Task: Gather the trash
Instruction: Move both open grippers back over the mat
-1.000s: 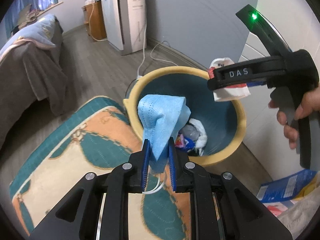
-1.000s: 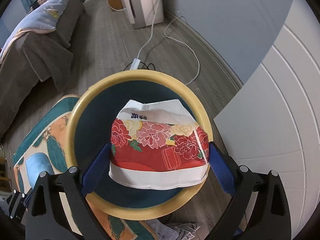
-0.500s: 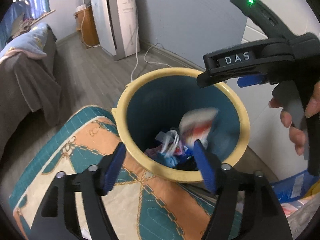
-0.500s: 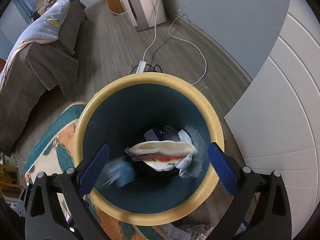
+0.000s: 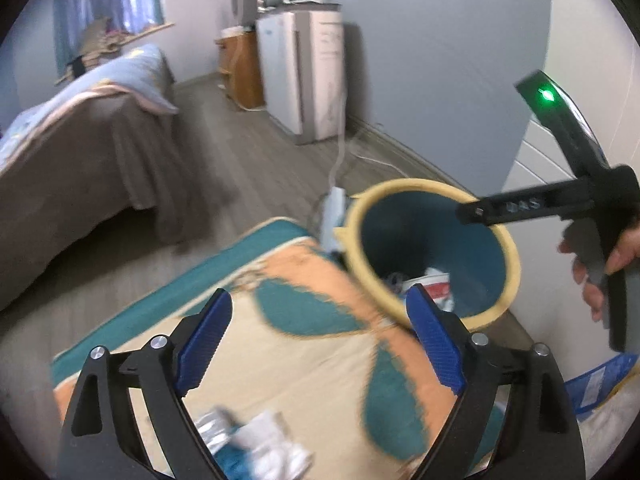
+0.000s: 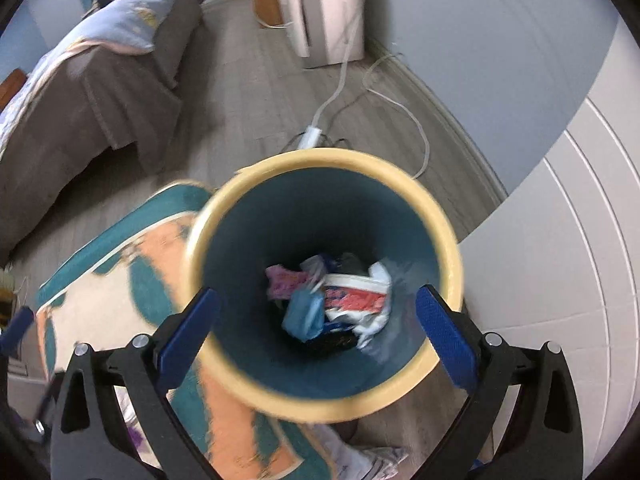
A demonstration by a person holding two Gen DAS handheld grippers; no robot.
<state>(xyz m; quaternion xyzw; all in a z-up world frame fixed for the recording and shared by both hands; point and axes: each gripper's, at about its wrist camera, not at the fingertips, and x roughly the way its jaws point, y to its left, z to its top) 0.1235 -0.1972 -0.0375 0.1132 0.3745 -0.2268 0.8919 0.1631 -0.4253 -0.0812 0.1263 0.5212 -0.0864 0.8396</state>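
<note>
The left tongs (image 5: 320, 340) are wide apart with nothing between them. Their jaws have just been opening. The right tongs (image 6: 318, 334) are wide apart too, and they hold nothing.

The bin (image 6: 448, 248) has a yellow rim and is blue inside. It stands on the floor at the far right corner of the mat (image 5: 288, 344), next to the white wall panel. There is one bin and one mat. In the bin lies a small heap of trash. On top I can count one blue face mask (image 6: 304, 312) and one red and white wrapper (image 6: 356, 296). The rest under them is too mixed up to count.

More trash is still out. A crumpled white and blue clump (image 5: 256, 452) lies on the near edge of the mat. It sits just below the left tongs, a little to the left, close to that camera. It is blurry, so I cannot tell how many bits are in it or which way it is long. A flat blue packet (image 5: 600, 384) lies on the floor at the near right, beside the mat.

The left tongs look nearer to the clump, so I think they should go down and back for it. The right tongs hang right over the bin, far from the clump.
</note>
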